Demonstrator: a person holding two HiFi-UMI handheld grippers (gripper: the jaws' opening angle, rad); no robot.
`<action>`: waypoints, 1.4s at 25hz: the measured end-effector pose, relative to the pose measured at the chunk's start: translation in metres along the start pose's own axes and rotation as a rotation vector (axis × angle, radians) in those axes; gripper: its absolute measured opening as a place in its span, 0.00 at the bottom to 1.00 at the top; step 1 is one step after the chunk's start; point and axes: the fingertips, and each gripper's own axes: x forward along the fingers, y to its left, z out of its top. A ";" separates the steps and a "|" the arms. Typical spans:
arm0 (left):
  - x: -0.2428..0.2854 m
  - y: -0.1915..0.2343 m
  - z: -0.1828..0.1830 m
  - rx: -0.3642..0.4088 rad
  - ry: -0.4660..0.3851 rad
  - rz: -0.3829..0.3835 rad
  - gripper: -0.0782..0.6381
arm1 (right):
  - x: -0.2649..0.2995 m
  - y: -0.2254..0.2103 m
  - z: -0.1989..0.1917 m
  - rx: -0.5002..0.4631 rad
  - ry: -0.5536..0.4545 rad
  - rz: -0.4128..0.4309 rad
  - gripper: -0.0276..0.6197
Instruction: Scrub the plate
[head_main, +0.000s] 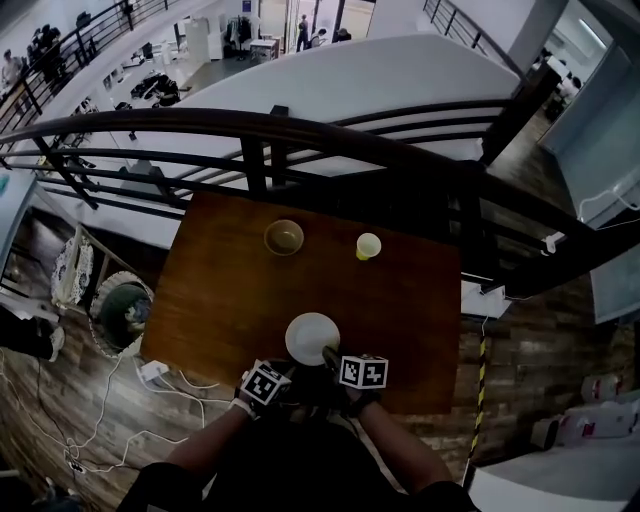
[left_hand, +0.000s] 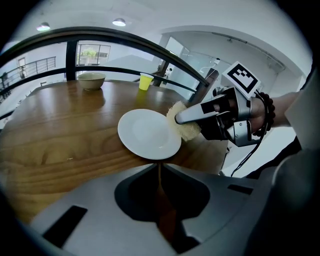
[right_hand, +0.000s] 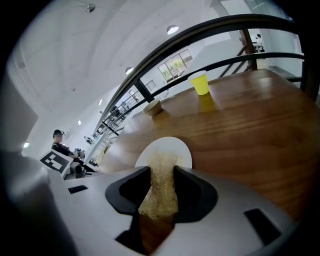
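Right gripper view: your right gripper (right_hand: 162, 170) is clamped on the sponge (right_hand: 160, 190), whose far end lies on the white plate (right_hand: 184, 154). Your left gripper (left_hand: 159, 167) has its jaws pressed together, tips at the plate's near rim; the plate sits on the table (head_main: 400, 300), close to your edge

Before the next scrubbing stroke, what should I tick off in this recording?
1. Sponge clamped in the right hand-held gripper: ok.
2. Sponge at the white plate: ok, at its rim.
3. Left hand-held gripper steadying the plate: not ok, jaws together, empty, short of it.
4. Plate resting on the wooden table: ok.
5. Bowl and yellow cup apart from the plate: ok.
6. Dirt left on the plate: cannot tell.
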 end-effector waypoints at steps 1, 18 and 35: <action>-0.002 0.001 0.000 -0.005 -0.007 0.003 0.14 | 0.001 0.002 0.000 -0.008 0.005 0.001 0.27; -0.032 0.044 -0.027 -0.176 -0.070 0.082 0.14 | 0.057 0.107 -0.028 -0.153 0.152 0.210 0.27; -0.002 0.023 -0.004 -0.075 -0.025 0.012 0.14 | 0.025 0.038 -0.036 -0.016 0.103 0.111 0.27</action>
